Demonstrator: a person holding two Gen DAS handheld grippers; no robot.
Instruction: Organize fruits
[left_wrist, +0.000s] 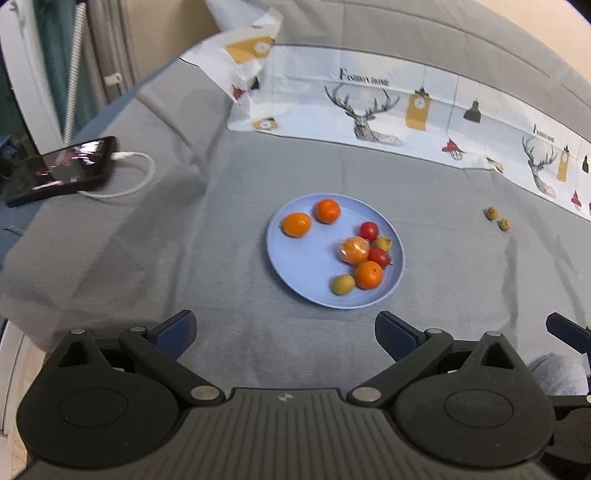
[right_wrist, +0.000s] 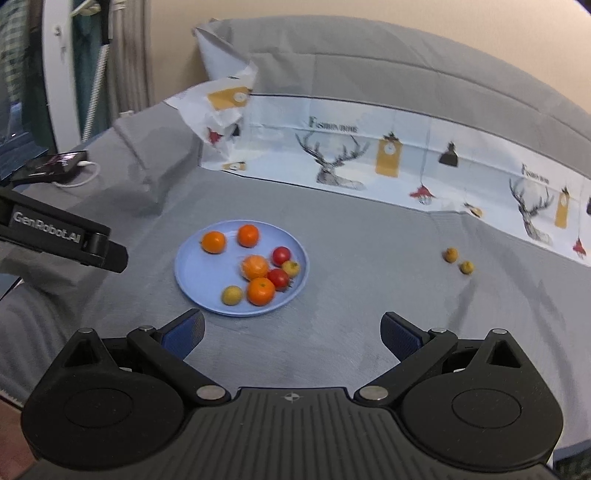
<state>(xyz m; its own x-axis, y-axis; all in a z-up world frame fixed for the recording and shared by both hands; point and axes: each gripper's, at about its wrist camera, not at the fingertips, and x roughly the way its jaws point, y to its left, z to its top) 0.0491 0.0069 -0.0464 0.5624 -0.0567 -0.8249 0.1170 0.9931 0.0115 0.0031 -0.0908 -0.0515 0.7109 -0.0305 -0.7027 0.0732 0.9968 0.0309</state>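
Gaping wide with nothing between its blue pads, the left gripper (left_wrist: 285, 328) hangs above the grey bedcover (left_wrist: 184, 258), just short of the near rim of the blue plate (left_wrist: 295, 266). The right gripper (right_wrist: 291, 330) is likewise spread apart and empty, over bare cover with the plate ahead and to its left. On the plate lie four oranges: two toward the far left side (left_wrist: 296, 224) (left_wrist: 327, 211), one near the front edge (left_wrist: 369, 274), and one wrapped in clear plastic (left_wrist: 354, 250) in the middle of the cluster. Two red tomatoes (left_wrist: 368, 230) (left_wrist: 379, 256) sit touching that wrapped orange, with a small yellow fruit (left_wrist: 384, 243) between them at the right rim and another yellow fruit (left_wrist: 343, 284) beside the front orange. Well apart to the right, two small yellow fruits (right_wrist: 450, 254) (right_wrist: 467, 267) rest side by side on the cover. Farther back lies a white printed cloth with deer (right_wrist: 332, 162), and at far left a phone (left_wrist: 70, 166) with a white cable (left_wrist: 136, 173) plugged in.
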